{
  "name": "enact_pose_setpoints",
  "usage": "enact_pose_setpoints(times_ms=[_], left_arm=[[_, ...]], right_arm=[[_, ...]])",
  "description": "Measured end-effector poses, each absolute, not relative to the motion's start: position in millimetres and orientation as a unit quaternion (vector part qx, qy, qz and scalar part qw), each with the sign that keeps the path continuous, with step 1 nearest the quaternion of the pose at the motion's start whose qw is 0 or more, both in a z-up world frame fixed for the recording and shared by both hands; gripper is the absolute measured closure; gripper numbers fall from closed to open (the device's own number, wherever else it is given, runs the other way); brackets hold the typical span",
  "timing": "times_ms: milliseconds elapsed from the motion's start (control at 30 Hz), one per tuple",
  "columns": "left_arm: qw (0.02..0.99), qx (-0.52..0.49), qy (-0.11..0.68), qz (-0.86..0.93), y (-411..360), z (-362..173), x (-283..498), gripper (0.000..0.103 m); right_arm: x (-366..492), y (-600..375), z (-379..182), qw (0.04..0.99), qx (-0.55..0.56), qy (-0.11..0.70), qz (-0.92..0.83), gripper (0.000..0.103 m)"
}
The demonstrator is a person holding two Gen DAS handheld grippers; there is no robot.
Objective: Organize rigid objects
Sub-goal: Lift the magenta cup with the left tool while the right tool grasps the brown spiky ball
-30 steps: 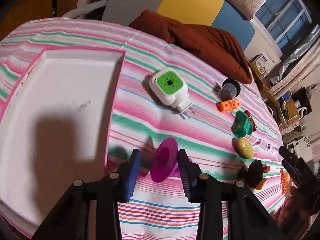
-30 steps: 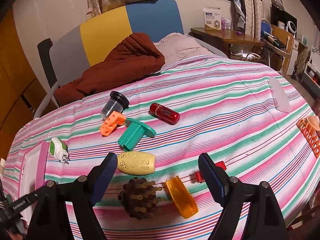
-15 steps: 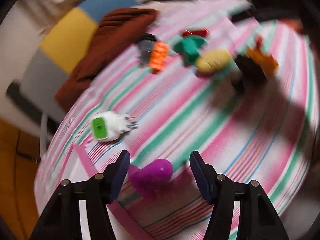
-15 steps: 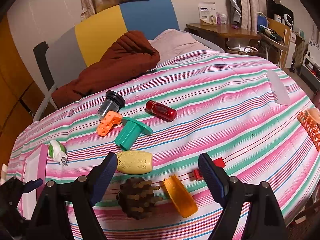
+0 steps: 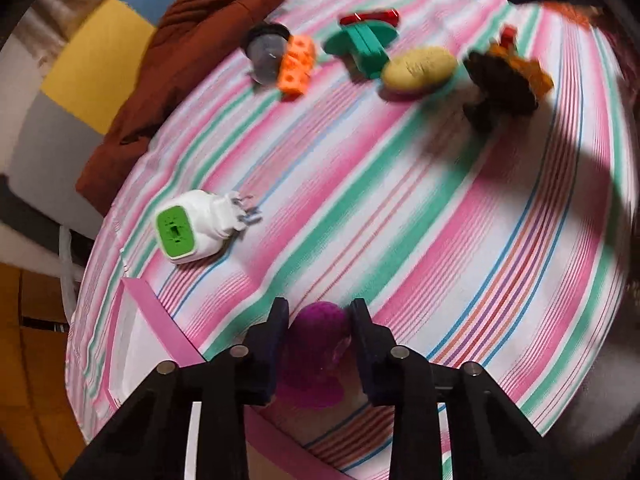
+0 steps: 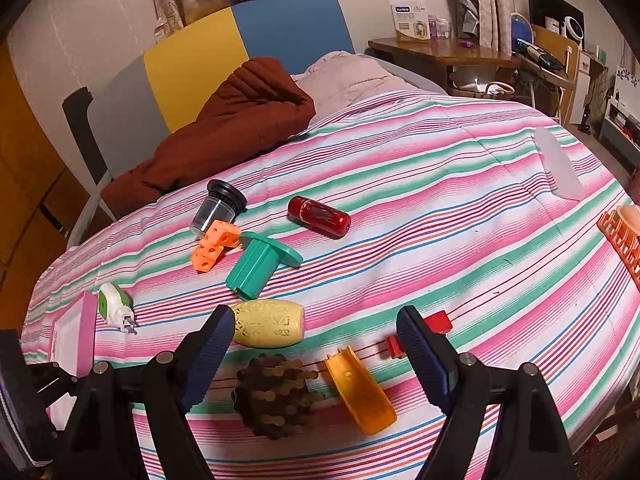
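Observation:
My left gripper (image 5: pixel 319 318) points steeply down at the striped bedcover, its jaws closing with both pads against a magenta plastic piece (image 5: pixel 318 334). The piece lies beside the pink rim of a white tray (image 5: pixel 160 322). A white plug with a green face (image 5: pixel 192 226) lies further up the cover. In the right wrist view my right gripper (image 6: pixel 316 334) hangs open and holds nothing. It hovers above a yellow oval piece (image 6: pixel 272 324), a brown spiky ball (image 6: pixel 272 396) and an orange scoop (image 6: pixel 360 392). The tray (image 6: pixel 86 320) shows at that view's left edge.
A grey cup (image 6: pixel 218 208), orange blocks (image 6: pixel 212 246), a teal flanged piece (image 6: pixel 260 266), a red capsule (image 6: pixel 320 216) and small red blocks (image 6: pixel 438 320) lie on the cover. A brown blanket (image 6: pixel 232 128) is at the back, an orange basket (image 6: pixel 624 240) at the right edge.
The left gripper rolled and shifted toward the tray corner, widened around the magenta piece, then closed onto it. The right gripper has kept still.

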State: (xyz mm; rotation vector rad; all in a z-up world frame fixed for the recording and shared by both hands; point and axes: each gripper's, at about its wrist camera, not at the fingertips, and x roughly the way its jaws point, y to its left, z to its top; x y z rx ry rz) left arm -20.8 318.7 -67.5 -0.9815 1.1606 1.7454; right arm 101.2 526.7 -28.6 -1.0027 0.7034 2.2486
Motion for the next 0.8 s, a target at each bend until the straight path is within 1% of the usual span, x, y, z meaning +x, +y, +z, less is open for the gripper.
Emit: enact_pose_setpoints(times_ms=[100, 133, 200, 267, 367, 500, 633, 700, 800], left_arm=[[0.418, -0.398, 0.370, 0.728, 308, -52, -27, 0.072], [0.425, -0.404, 0.325, 0.742, 302, -47, -30, 0.072], [0.430, -0.413, 0.269, 0.757, 294, -43, -34, 0.073], [0.427, -0.419, 0.209, 0.773, 287, -44, -33, 0.076], [0.409, -0.424, 0.143, 0.795, 279, -49, -28, 0.078], [0.390, -0.408, 0.094, 0.820, 267, -52, -25, 0.078], [0.376, -0.402, 0.075, 0.832, 260, -55, -22, 0.078], [0.377, -0.396, 0.077, 0.834, 257, -57, -20, 0.078], [0.377, -0.405, 0.068, 0.830, 255, -61, -20, 0.073]], right_arm=[[101, 527, -28, 0.286, -0.373, 0.266, 0.841, 0.018], [101, 527, -28, 0.285, -0.374, 0.267, 0.841, 0.018], [101, 527, -29, 0.283, -0.375, 0.270, 0.841, 0.018], [100, 527, -31, 0.278, -0.378, 0.275, 0.839, 0.018], [100, 526, -32, 0.270, -0.377, 0.281, 0.840, 0.018], [98, 521, -33, 0.249, -0.383, 0.282, 0.844, 0.018], [92, 510, -37, 0.219, -0.406, 0.271, 0.845, 0.018], [86, 502, -39, 0.206, -0.420, 0.254, 0.847, 0.018], [73, 484, -45, 0.197, -0.451, 0.210, 0.845, 0.019]])
